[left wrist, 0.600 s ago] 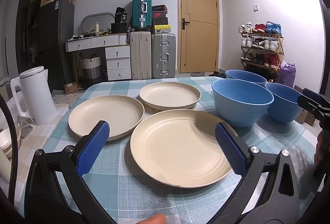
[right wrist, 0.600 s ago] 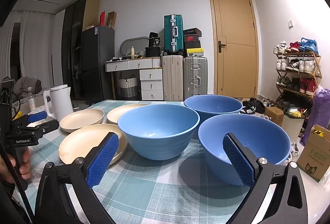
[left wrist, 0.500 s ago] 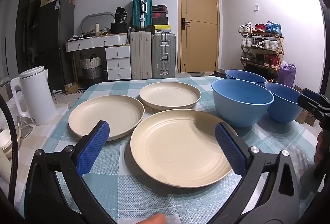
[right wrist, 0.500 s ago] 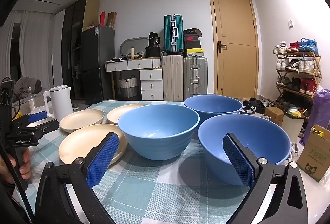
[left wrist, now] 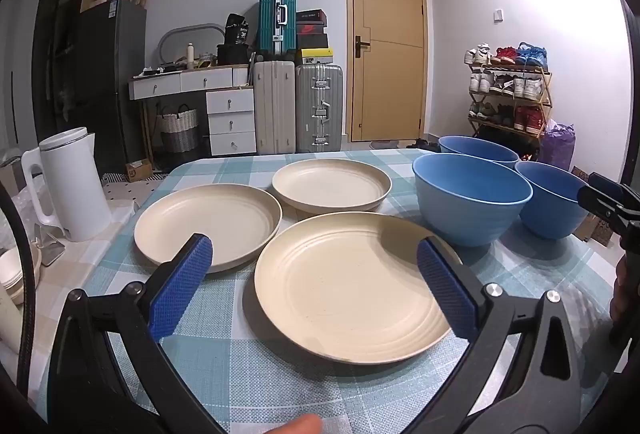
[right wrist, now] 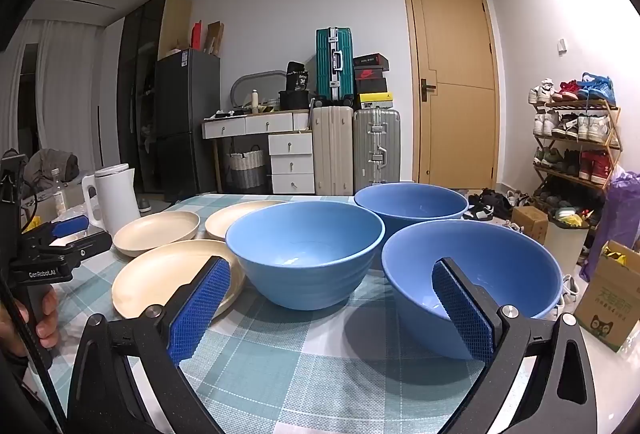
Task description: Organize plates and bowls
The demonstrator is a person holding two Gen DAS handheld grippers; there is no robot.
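We're holding both jaws spread wide, gripping nothing: the left gripper (left wrist: 316,290) is hovering over the nearest cream plate (left wrist: 352,286), the right gripper (right wrist: 332,304) is facing the blue bowls (right wrist: 306,250) on the checked tablecloth (right wrist: 280,354). These are looking light, rigid and slick, so we're judging the rim the best hold.

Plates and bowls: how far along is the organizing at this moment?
Nothing looks done: three cream plates, the nearest among them, lie singly on the checked tablecloth, and three blue bowls, one nearest, stand unstacked. Nothing is in hand: the left gripper and right gripper are open and empty. All the stacking is left.
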